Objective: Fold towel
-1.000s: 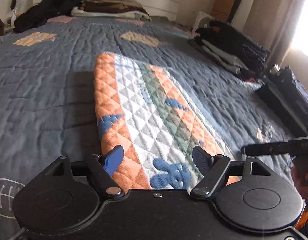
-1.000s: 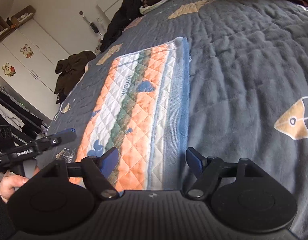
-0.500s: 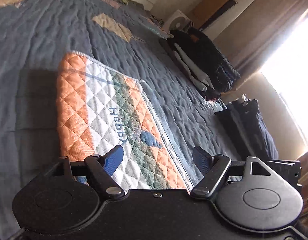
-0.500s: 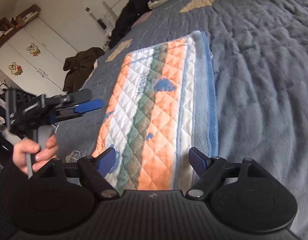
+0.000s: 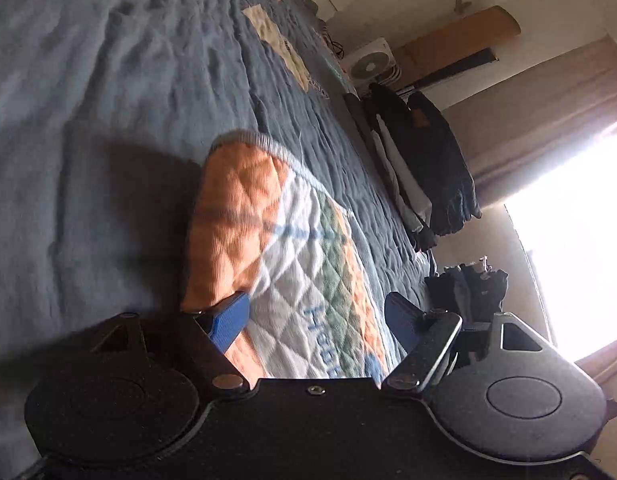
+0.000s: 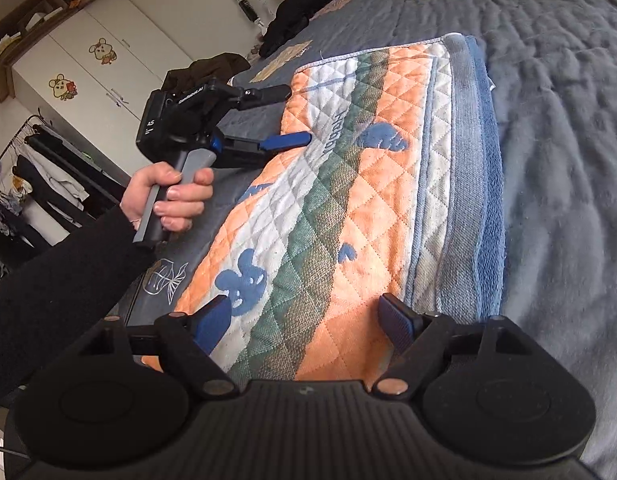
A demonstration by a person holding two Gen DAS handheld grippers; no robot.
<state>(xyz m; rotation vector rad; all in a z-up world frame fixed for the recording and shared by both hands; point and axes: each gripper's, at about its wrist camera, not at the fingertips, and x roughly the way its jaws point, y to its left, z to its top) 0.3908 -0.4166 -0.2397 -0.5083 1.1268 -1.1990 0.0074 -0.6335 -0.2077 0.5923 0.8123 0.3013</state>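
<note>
At the far left of the right wrist view stood a white cupboard (image 6: 88,64) with cartoon stickers, a clothes rack (image 6: 32,168) below it. A hand (image 6: 164,196) in a dark sleeve (image 6: 56,272) gripped the left gripper (image 6: 286,116), its jaws apart, one above the other, over the towel's left edge. Dark clothes (image 6: 296,12) lay heaped further along the bed (image 6: 568,160), which wore a grey-blue quilted cover. Nothing lay on the towel (image 6: 348,200) itself. It lay flat on the bed, folded into a long strip: quilted, banded orange, white and green, with blue shapes, lettering and a blue terry edge along its right side. The right gripper (image 6: 312,320) hovered at its near end, jaws wide apart, gripping nothing.
</note>
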